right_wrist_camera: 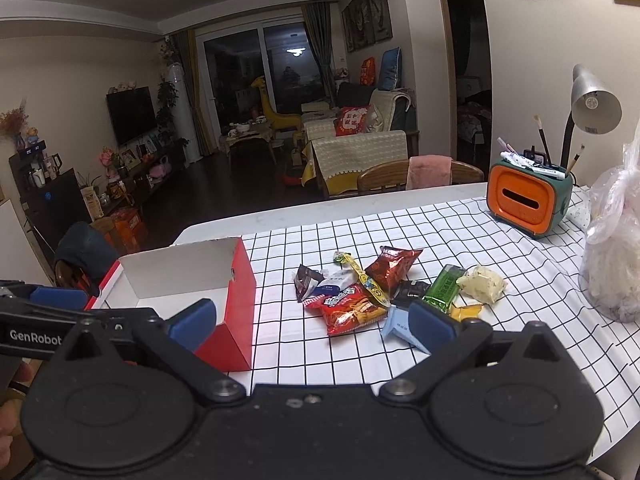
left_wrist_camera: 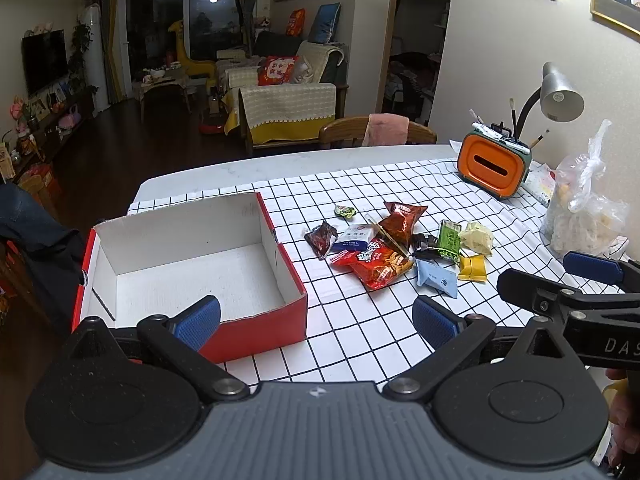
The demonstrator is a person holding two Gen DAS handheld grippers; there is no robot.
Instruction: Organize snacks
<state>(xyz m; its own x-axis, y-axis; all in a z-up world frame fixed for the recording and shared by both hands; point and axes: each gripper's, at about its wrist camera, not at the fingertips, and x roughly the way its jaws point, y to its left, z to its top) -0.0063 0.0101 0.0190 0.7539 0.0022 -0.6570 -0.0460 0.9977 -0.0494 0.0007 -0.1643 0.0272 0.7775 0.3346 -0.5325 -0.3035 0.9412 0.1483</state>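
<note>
Left wrist view. Looked along the left gripper (left_wrist_camera: pixel 316 320), blue fingers (left_wrist_camera: pixel 199 320) spread wide, nothing between them. Hovered over the near edge of the checked cloth (left_wrist_camera: pixel 360 344). Saw the red box (left_wrist_camera: pixel 192 264) just ahead on the left, lid off, white inside, nothing in it; near wall partly hidden behind the left finger. Found the snacks (left_wrist_camera: pixel 396 248) heaped on the cloth just right of the box, none inside it: a red chip bag (left_wrist_camera: pixel 376 266) in front, a brown bag (left_wrist_camera: pixel 402 220) behind, a dark packet (left_wrist_camera: pixel 320 238), a green packet (left_wrist_camera: pixel 450 238), a pale blue packet (left_wrist_camera: pixel 436 278), a yellow packet (left_wrist_camera: pixel 473 267). Could not read the small print. Caught the right gripper (left_wrist_camera: pixel 560 276) coming in from the right edge, cut off by the frame, held apart from the heap. Noted a tied plastic bag (left_wrist_camera: pixel 584 208) at far right, contents blurred, and an orange holder (left_wrist_camera: pixel 494 166) with brushes behind the heap.

Right wrist view. Looked along the right gripper (right_wrist_camera: pixel 316 324), fingers (right_wrist_camera: pixel 432 322) also wide apart, gripping nothing. Had the right finger covering part of the pale blue packet (right_wrist_camera: pixel 400 328) and most of the yellow one. Saw the box (right_wrist_camera: pixel 236 300) to the left from its side, floor mostly hidden, the visible part bare. Had the chip bag (right_wrist_camera: pixel 348 308) nearest the middle. Saw the left gripper (right_wrist_camera: pixel 56 304) at the left edge, cut off, with part of a hand (right_wrist_camera: pixel 12 384) beneath. Lost half of the plastic bag (right_wrist_camera: pixel 616 248) to the right edge.
</note>
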